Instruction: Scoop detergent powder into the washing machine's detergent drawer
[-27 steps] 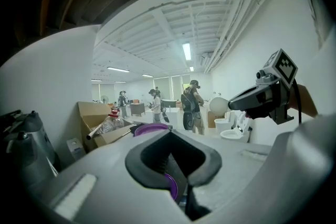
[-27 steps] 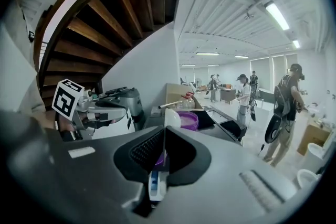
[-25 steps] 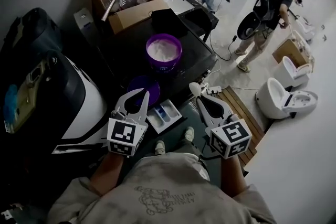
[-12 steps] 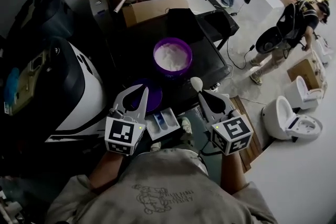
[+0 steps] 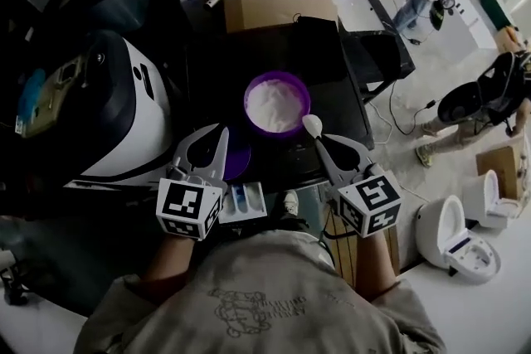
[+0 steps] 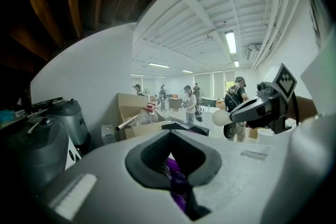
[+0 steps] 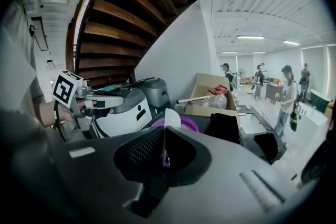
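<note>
- The tub of white powder stands uncovered on the black counter, mouth up, so a spoon can go straight in.
- The right claw is clamped on the handle of a white spoon. The spoon's bowl points ahead and hangs just beside the tub's near-right rim, not in the powder. I cannot tell whether it carries any.
- The left claw has its jaws drawn together on nothing and hangs off the tub's near-left side, clear of the spoon's path.
- The purple lid, seen through the hollow between those jaws, seems to lie flat on the counter below rather than being pinched.
- The drawer juts out nearer the person than the tub, below the counter's front edge. Its compartments face up, and it is a short carry from the powder.
- By my reading, the step in hand is dipping for a scoop.
</note>
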Demonstrator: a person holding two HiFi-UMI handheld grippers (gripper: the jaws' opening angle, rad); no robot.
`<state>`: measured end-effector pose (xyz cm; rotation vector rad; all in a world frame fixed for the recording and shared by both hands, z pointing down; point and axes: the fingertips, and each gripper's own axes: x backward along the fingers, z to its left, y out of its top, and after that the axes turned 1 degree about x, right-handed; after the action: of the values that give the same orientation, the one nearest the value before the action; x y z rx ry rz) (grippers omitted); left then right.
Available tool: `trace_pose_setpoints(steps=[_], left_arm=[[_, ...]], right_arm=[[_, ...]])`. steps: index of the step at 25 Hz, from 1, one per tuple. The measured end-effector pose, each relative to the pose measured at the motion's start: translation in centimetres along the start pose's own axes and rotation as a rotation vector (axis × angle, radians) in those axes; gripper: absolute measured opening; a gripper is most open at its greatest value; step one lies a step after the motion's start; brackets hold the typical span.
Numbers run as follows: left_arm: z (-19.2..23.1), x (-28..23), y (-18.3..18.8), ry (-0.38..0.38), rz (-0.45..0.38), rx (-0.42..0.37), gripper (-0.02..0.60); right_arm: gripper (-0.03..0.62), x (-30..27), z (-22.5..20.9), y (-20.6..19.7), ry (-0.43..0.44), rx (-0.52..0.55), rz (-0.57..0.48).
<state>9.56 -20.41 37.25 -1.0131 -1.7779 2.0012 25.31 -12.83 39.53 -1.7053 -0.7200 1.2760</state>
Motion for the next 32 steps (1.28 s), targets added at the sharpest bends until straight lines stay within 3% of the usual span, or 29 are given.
trace_pose_setpoints(steps=[8,17,20,23,32], left_arm=[[-0.7,-0.5,-0.1,0.161,0.02,0.05,0.0],[-1.4,-0.6,-1.5,0.26,0.048,0.078,0.0],[-1.5,-0.5,-1.6,0.286,0.062,0.046,0.0],[-1.6,-0.5,-1.2,0.286,0.064,-0.003,0.0],[0.2,-0.8,-0.4,0.241,0.053,-0.002,0.0]], right_arm=[[0.035,-1.6,-2.6,1.1,0.15,0.051,0.003],[0.035,-3.0,-3.9,0.5,0.25,0.091,0.024],[0.035,-3.4,-3.9,0.6,0.261,0.086,0.015],[0.035,-3.7,-3.8,1.2,0.253,0.062,-0.011],[0.035,-5.5,-3.1,2.2,0.217,0.111,0.052]])
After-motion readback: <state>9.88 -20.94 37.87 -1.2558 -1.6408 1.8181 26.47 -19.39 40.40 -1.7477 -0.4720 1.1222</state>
